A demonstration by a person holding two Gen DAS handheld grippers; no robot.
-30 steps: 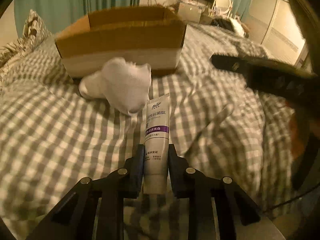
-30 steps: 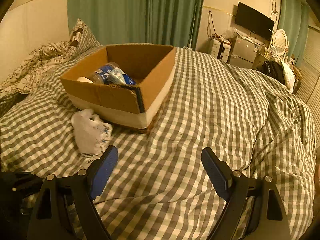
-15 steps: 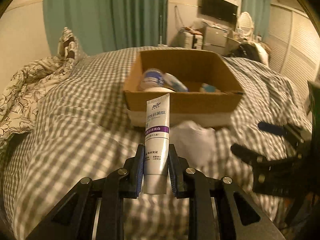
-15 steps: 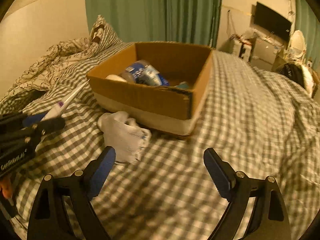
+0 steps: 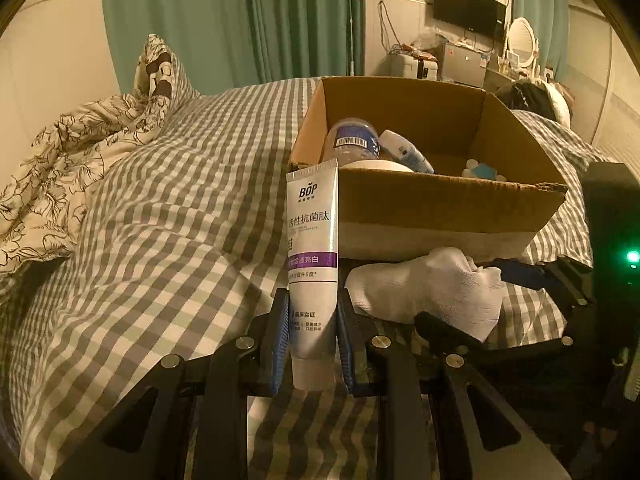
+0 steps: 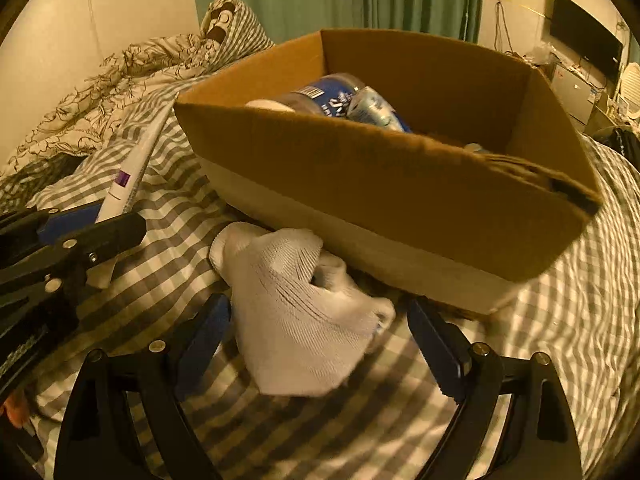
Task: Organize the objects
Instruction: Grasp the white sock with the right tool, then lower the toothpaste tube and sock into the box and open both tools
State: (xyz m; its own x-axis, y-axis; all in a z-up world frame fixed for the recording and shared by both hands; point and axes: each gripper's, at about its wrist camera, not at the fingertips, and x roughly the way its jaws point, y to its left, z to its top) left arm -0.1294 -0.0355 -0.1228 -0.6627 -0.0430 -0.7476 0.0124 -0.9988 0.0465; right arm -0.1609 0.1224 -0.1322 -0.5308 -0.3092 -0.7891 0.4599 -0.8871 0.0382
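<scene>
My left gripper (image 5: 313,340) is shut on a white toothpaste tube (image 5: 313,256) with a purple band, held upright above the bed, left of the cardboard box (image 5: 440,212). The tube also shows in the right wrist view (image 6: 134,164). A white sock (image 6: 296,312) lies on the checked blanket against the box's front wall (image 6: 400,184). My right gripper (image 6: 320,336) is open, its blue pads on either side of the sock. It shows in the left wrist view (image 5: 460,300). The box holds a blue-labelled jar (image 6: 328,96) and other small items.
The bed has a grey checked blanket (image 5: 160,240). A floral duvet (image 5: 60,168) and a pillow (image 5: 158,68) lie at the left. Green curtains, a TV (image 5: 470,10) and a dresser stand behind the bed.
My left gripper has lifted the tube off the blanket and swung left of the box. My right gripper has moved forward and down until its open fingers straddle the sock.
</scene>
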